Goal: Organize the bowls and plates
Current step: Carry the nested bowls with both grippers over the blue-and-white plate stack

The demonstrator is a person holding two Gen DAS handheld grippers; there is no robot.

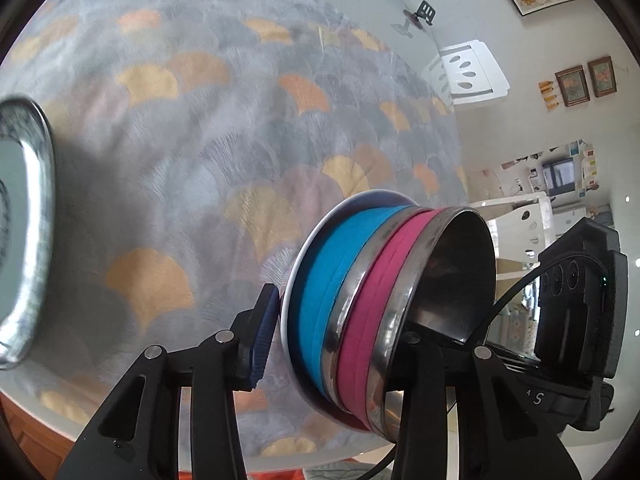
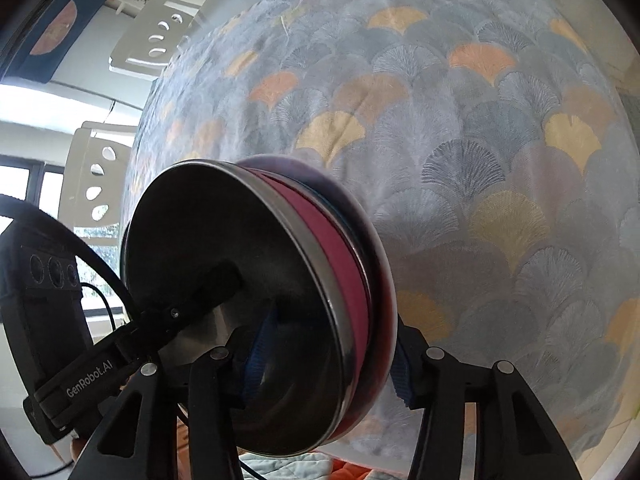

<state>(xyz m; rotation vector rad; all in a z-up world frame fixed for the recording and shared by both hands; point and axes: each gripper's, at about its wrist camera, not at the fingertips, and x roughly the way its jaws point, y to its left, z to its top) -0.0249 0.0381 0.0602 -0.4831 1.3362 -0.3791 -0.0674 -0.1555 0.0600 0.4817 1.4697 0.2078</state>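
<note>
Left wrist view: our left gripper [image 1: 332,340] clamps the stack of bowls [image 1: 384,304], tipped on edge above the tablecloth [image 1: 224,128]: white bowl outermost, blue band, steel rim, pink band, steel bowl open toward the other gripper. A patterned plate [image 1: 28,232] lies at the far left, well apart.

Right wrist view: our right gripper [image 2: 328,364] is clamped on the same stack [image 2: 280,300], one blue pad inside the steel bowl, the other behind. White chairs [image 2: 96,176] stand beyond the table.

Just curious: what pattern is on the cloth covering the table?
The tablecloth has grey-blue fan-shaped leaves with yellow and orange ones scattered among them, clearest in the right wrist view.
</note>
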